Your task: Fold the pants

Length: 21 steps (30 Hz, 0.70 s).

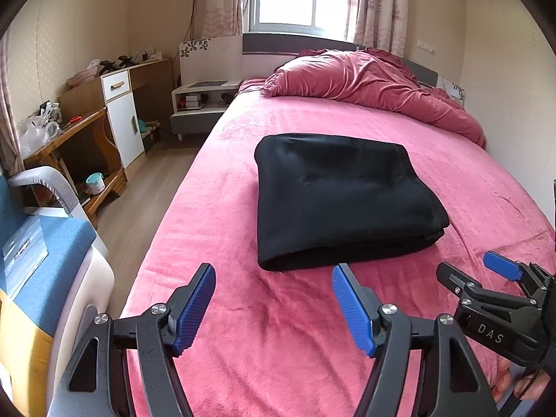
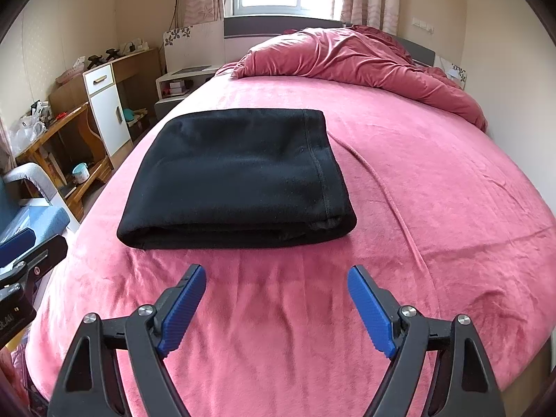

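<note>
The black pants (image 1: 344, 201) lie folded into a thick rectangle on the pink bed cover (image 1: 264, 330); the right wrist view shows the same bundle (image 2: 236, 180) with its layered edge facing me. My left gripper (image 1: 274, 278) hangs open just short of the near edge of the pants, nothing between its blue pads. My right gripper (image 2: 276, 278) is also open and empty, a little back from the bundle. Part of the right gripper (image 1: 486, 278) shows at the lower right of the left wrist view, held by a person's hand (image 1: 514, 382).
A crumpled dark pink duvet (image 1: 375, 83) is heaped at the head of the bed. Left of the bed are a wooden floor strip (image 1: 146, 208), a bedside table (image 1: 201, 100), a white cabinet (image 1: 123, 118), a wooden desk and a blue-cushioned chair (image 1: 38, 278). A wall runs along the right.
</note>
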Available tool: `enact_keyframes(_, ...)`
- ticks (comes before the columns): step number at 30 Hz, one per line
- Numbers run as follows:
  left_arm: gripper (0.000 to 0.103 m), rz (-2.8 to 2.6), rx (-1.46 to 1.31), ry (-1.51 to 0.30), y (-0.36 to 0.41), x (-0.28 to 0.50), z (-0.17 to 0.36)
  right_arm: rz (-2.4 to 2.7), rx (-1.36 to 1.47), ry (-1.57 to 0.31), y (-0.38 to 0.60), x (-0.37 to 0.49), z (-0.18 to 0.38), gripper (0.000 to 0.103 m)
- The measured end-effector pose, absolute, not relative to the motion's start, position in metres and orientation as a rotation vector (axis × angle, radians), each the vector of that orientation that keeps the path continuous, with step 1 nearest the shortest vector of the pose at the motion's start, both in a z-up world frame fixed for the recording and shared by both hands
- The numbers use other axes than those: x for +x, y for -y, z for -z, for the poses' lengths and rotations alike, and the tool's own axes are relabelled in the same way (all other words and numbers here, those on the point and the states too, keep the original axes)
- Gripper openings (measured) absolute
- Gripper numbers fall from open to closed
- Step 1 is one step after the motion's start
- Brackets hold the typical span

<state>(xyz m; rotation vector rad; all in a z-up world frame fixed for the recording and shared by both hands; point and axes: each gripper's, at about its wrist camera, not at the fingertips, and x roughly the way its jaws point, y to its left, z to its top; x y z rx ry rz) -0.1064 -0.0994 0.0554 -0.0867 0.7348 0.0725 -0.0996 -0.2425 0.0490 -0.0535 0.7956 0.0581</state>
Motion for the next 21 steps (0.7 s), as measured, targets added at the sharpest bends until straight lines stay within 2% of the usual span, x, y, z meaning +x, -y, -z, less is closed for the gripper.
enact_keyframes(21, 0.071, -0.081, -0.092, -0.737, 0.0992, -0.1075, -0.0552, -0.066, -0.062, -0.797, 0.2408, -0.1003, -0.046, 0.085)
